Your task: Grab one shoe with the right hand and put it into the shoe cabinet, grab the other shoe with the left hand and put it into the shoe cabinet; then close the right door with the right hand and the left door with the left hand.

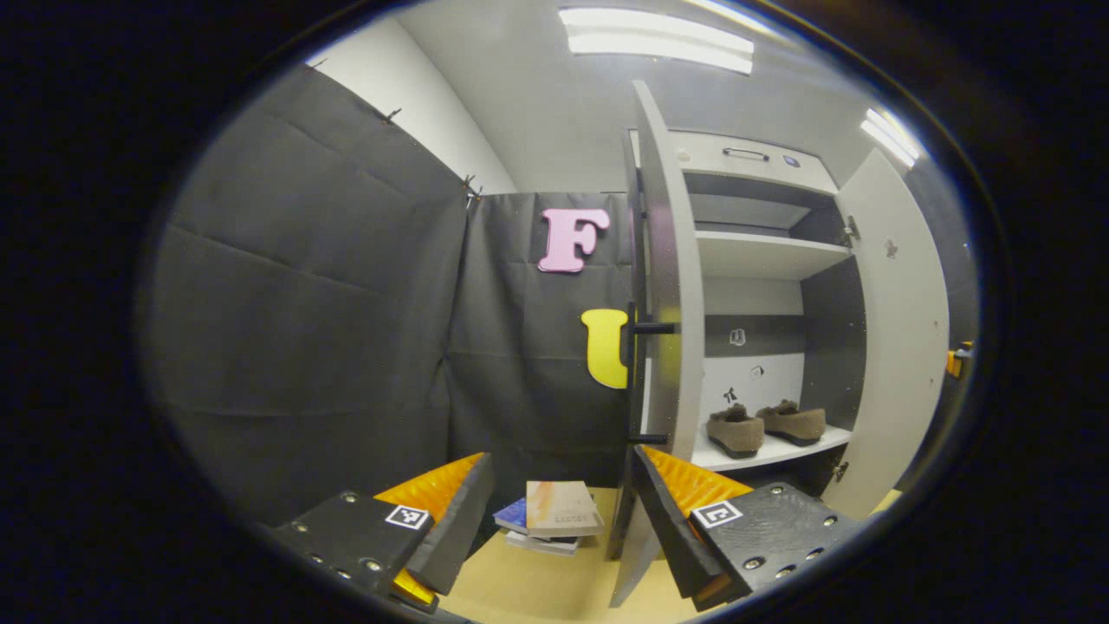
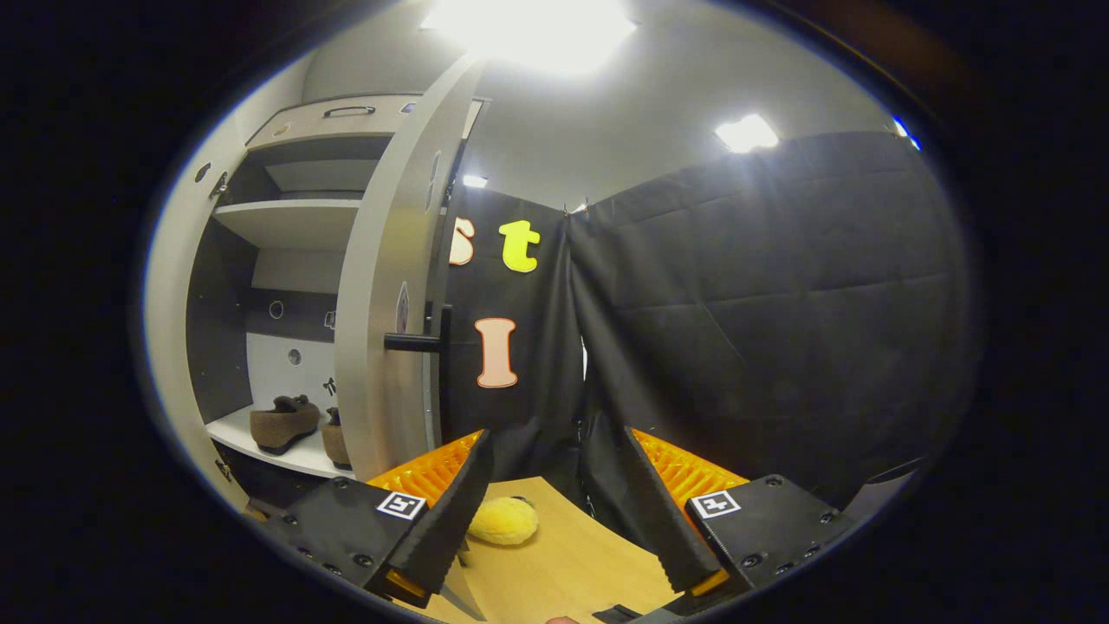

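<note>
Two brown fuzzy slippers (image 1: 762, 426) sit side by side on your white cabinet's lower shelf (image 1: 780, 451), both doors open. Your left hand-held gripper (image 1: 554, 520) gapes empty before the left door's edge (image 1: 671, 286); books (image 1: 554, 518) lie on the worktop (image 1: 537, 589). Your right hand-held gripper (image 2: 550, 511) spreads empty near a yellow fluffy ball (image 2: 504, 520).

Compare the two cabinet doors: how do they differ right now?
The left door is seen nearly edge-on beside the left gripper, its black bar handle facing the booth wall. The right door stands beside the right gripper, with a yellow plush on the floor behind it. Both doors are grey and open, with both shoes shelved inside.
</note>
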{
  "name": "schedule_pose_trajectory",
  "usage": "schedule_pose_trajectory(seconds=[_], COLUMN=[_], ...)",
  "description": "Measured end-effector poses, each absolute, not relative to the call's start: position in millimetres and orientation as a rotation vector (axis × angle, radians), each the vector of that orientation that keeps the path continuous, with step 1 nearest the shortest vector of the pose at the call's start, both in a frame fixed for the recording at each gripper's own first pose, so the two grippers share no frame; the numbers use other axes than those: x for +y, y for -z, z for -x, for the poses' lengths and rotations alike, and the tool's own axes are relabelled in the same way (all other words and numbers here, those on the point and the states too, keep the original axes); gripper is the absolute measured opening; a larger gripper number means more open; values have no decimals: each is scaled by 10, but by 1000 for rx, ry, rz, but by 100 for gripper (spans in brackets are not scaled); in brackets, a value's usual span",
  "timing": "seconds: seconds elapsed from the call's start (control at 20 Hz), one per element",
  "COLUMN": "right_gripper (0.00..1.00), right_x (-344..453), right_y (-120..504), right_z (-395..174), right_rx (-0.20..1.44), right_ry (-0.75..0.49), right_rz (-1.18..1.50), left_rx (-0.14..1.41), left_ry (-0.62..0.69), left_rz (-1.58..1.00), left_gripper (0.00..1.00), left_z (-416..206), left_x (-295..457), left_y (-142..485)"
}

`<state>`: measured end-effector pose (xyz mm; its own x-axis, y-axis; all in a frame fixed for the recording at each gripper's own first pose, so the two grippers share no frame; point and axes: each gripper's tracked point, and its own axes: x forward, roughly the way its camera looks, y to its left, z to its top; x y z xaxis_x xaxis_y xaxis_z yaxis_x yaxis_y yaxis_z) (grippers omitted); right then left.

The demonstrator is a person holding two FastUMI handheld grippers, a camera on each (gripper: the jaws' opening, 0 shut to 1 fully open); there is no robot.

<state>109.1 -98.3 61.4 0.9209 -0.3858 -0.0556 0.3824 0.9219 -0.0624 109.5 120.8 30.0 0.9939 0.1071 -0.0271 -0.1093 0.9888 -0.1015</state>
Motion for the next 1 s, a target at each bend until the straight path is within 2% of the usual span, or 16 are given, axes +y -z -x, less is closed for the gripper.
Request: schedule_pose_trajectory(seconds=[0.1,0.15,0.25,0.35,0.5,0.55,0.6,0.7,0.75,0.9,0.95,1.0], right_gripper=[92,95,92,95,95,92,95,95,92,92,95,92], right_x=[-862,-788,-656,-515,-255,-166,-76,108,196,458,541,611], right_y=[-621,-619,-626,-630,-619,-605,-593,-590,-576,-516,-492,-468], right_z=[-1091,-1085,-1089,-1116,-1180,-1202,-1239,-1328,-1380,-1529,-1575,-1608], right_rx=[64,62,57,50,41,38,39,39,42,58,66,73], right_ry=[373,364,347,319,260,242,223,187,170,122,107,95], right_rz=[50,52,51,42,22,16,10,3,1,9,16,24], left_rx=[24,24,25,25,26,26,28,29,29,35,38,41], left_ry=[-108,-106,-97,-90,-91,-93,-97,-107,-112,-131,-138,-145], left_rz=[109,111,114,107,102,104,107,112,113,113,114,115], left_gripper=[99,99,99,99,99,99,99,99,99,99,99,99], left_z=[-1151,-1171,-1183,-1194,-1232,-1234,-1239,-1226,-1210,-1160,-1141,-1118], left_x=[1292,1327,1362,1384,1430,1472,1509,1591,1640,1798,1844,1871], left_y=[-263,-251,-243,-236,-212,-202,-195,-169,-151,-94,-82,-55])
